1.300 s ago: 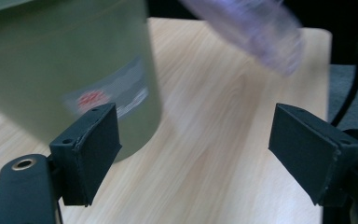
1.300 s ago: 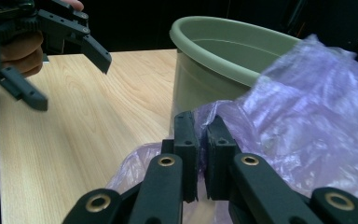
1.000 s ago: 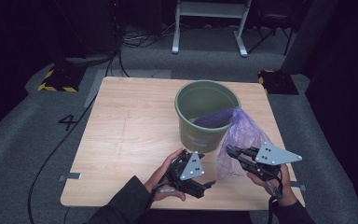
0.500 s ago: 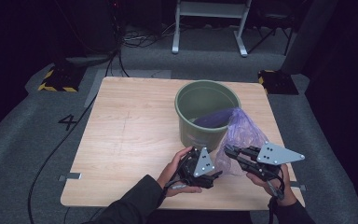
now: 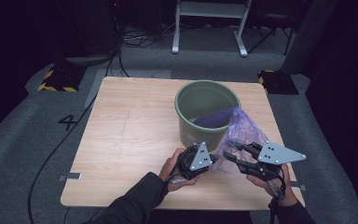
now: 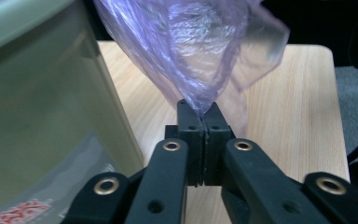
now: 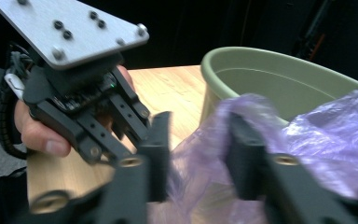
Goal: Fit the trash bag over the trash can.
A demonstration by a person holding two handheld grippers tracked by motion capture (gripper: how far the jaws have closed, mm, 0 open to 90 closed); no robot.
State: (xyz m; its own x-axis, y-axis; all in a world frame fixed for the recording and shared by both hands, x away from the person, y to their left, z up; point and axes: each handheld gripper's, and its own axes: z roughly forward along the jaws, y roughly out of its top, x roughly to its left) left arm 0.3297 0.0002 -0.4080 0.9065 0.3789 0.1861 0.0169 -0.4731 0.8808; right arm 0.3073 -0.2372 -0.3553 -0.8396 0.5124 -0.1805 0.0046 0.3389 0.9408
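Jaws on my left gripper [image 6: 204,122] have just been closing and now pinch a fold of the purple plastic bag [image 6: 200,51], the film bunched between the pads right beside the wall of the green bucket [image 6: 37,107]. Moving across, the bag drapes out of the bucket [image 5: 207,109] over its near rim and hangs down toward the wooden table [image 5: 130,135], between my two tools. My right gripper [image 7: 198,156] has just been opening; its jaws stand apart with bag film loose between them, pads not pressing as far as I can judge through the blur. To line the bucket well, I would keep the left pinch firm, take a fresh hold of the free edge with the right, well apart from the left, then spread the mouth wide before pulling it over the rim. Thin film tears easily, so I would pull evenly and slowly.
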